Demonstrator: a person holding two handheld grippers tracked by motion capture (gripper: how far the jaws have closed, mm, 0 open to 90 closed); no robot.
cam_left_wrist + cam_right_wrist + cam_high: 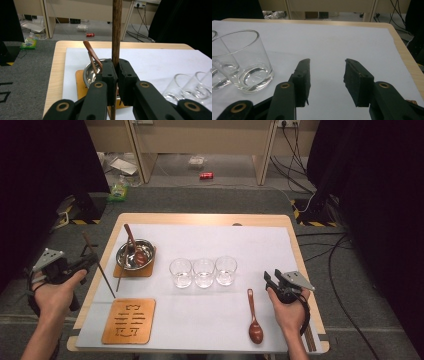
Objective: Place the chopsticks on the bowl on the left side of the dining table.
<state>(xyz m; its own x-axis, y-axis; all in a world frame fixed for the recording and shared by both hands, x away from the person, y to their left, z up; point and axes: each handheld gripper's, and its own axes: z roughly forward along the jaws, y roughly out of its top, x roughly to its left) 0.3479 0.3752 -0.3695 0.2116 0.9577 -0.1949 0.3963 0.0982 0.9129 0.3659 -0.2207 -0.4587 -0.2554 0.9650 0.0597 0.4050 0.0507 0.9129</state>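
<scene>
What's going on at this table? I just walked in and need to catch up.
A person is working with a hand-held gripper in each hand. The left hand-held gripper is shut on a wooden chopstick, held by the table's left edge near the metal bowl, which holds a spoon. The right hand-held gripper is open and empty, beside the three glasses.

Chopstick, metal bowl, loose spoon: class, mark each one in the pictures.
chopstick (116, 30), left gripper view, on its shaft above the left claw's jaws.
metal bowl (123, 259), high view, on its left rim.
loose spoon (255, 332), high view, on its bowl end.
</scene>
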